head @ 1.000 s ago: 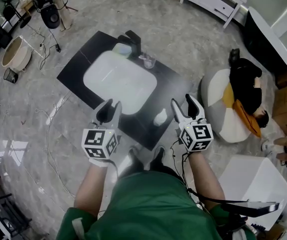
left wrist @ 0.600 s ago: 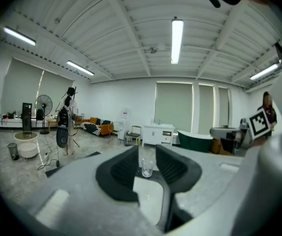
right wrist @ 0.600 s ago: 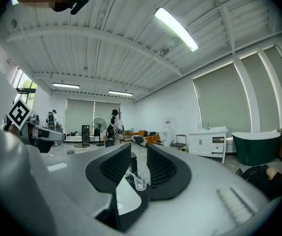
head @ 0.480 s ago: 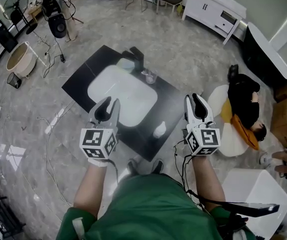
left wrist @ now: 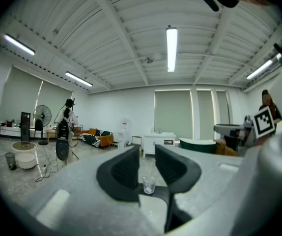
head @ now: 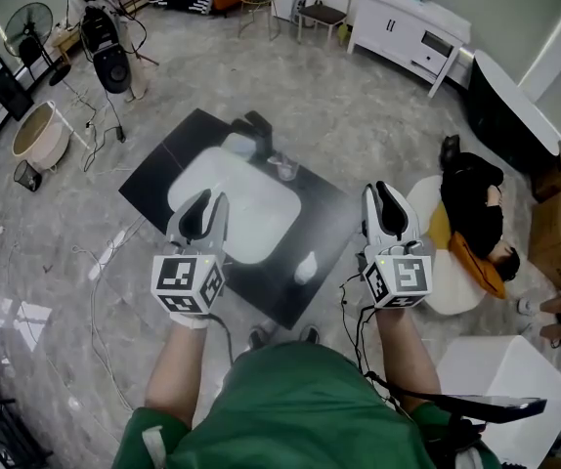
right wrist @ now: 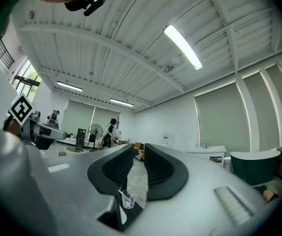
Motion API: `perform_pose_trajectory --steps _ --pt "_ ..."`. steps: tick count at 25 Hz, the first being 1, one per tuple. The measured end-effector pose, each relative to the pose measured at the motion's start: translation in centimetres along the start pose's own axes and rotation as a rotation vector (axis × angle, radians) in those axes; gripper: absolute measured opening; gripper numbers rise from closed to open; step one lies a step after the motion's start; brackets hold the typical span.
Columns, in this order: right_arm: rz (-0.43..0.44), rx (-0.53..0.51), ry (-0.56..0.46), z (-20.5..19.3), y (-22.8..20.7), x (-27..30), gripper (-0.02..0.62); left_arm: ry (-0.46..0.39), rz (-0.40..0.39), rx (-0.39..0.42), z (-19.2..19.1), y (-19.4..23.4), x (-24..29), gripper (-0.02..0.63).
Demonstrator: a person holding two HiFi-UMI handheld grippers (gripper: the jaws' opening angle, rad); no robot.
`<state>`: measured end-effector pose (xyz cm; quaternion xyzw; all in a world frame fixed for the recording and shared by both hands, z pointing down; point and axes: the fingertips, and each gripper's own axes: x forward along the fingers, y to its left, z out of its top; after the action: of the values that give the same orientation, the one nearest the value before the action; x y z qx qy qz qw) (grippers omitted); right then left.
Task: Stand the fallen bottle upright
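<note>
Head view, read from left to right. My left gripper point(head: 207, 206) keeps much the same place in the view as a second ago. Its jaws are set a little apart as before and hold nothing; through the gap its own view shows only the glass point(left wrist: 149, 185), far off. The dark table point(head: 158, 164) and the white tray point(head: 224, 179) on it look smaller than they did and sit farther from both grippers, and more of the far room now shows beyond them. My right gripper point(head: 390, 195) differs most: its jaws, spread wide a second ago, have just been closing. They now stand nearly together with only a thin slit between them, and nothing is in that slit. The bottle point(head: 305, 267), a small white shape that appears to lie on its side, rests on the table close to its near right edge, just right of the tray. A second ago it lay just left of the right gripper's fingertips. Now it shows between the two grippers, about level with their marker cubes, closer to the right one and touching neither. Far right, a person lies on a cushion point(head: 435, 231) on the floor.
</note>
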<state>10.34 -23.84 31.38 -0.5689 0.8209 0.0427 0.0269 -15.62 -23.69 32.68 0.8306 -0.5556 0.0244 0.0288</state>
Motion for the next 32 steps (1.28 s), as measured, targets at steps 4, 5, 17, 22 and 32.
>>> perform_pose_trajectory --steps 4,5,17,22,32 --pt "0.007 0.002 -0.011 0.4 -0.5 0.2 0.069 -0.03 0.009 0.028 1.5 -0.2 0.3 0.097" --pt "0.007 0.005 -0.01 0.4 -0.6 0.2 0.069 -0.038 0.011 0.035 1.8 -0.2 0.3 0.097" --pt "0.028 0.023 -0.011 0.3 -0.6 0.9 0.063 -0.051 0.021 0.058 2.0 -0.2 0.6 0.091" --pt "0.027 0.024 -0.005 0.0 -0.6 1.2 0.063 -0.046 0.024 0.055 1.9 0.1 0.9 0.089" --pt "0.026 0.029 -0.002 -0.2 -1.5 1.5 0.063 -0.04 0.022 0.057 1.9 -0.5 1.8 0.087"
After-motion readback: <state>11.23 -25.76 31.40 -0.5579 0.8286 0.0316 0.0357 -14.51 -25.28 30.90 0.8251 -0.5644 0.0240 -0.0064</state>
